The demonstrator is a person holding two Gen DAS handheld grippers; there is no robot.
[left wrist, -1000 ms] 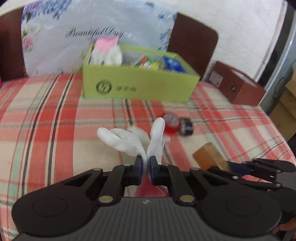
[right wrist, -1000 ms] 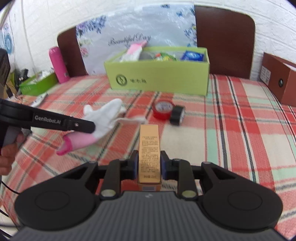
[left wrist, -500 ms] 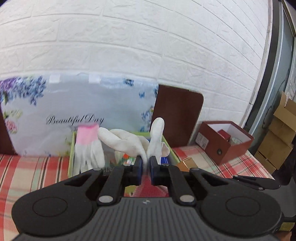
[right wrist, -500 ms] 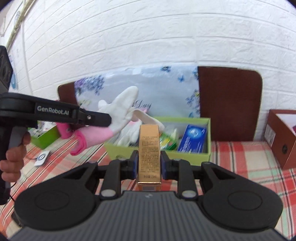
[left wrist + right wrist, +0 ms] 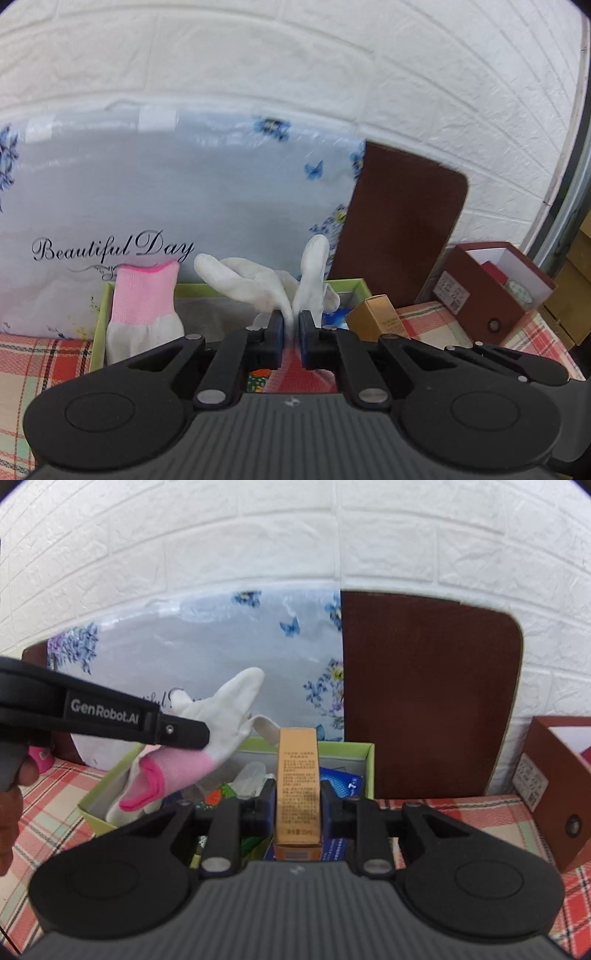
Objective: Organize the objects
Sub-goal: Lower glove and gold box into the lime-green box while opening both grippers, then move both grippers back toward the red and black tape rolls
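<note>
My left gripper (image 5: 291, 325) is shut on a white glove with a pink cuff (image 5: 255, 282), which it holds over the open green box (image 5: 96, 334). From the right wrist view that glove (image 5: 229, 709) hangs above the green box (image 5: 365, 753) beside the left gripper's finger (image 5: 177, 731). A second pink-cuffed glove (image 5: 142, 310) stands inside the box at its left end. My right gripper (image 5: 298, 805) is shut on a slim gold carton (image 5: 298, 775), held upright over the box's right half. The gold carton (image 5: 376, 322) shows at the right of the left wrist view.
A blue pack (image 5: 341, 782) and colourful packets (image 5: 218, 795) lie in the box. A floral "Beautiful Day" bag (image 5: 166, 206) and a brown chair back (image 5: 424, 701) stand behind it. A brown open carton (image 5: 491, 291) sits right on the plaid cloth (image 5: 461, 812). A hand (image 5: 14, 805) is at left.
Both grippers have risen from the tablecloth and moved forward with the glove and the gold carton, from well short of the green box to over it. The tape rolls have dropped out of view.
</note>
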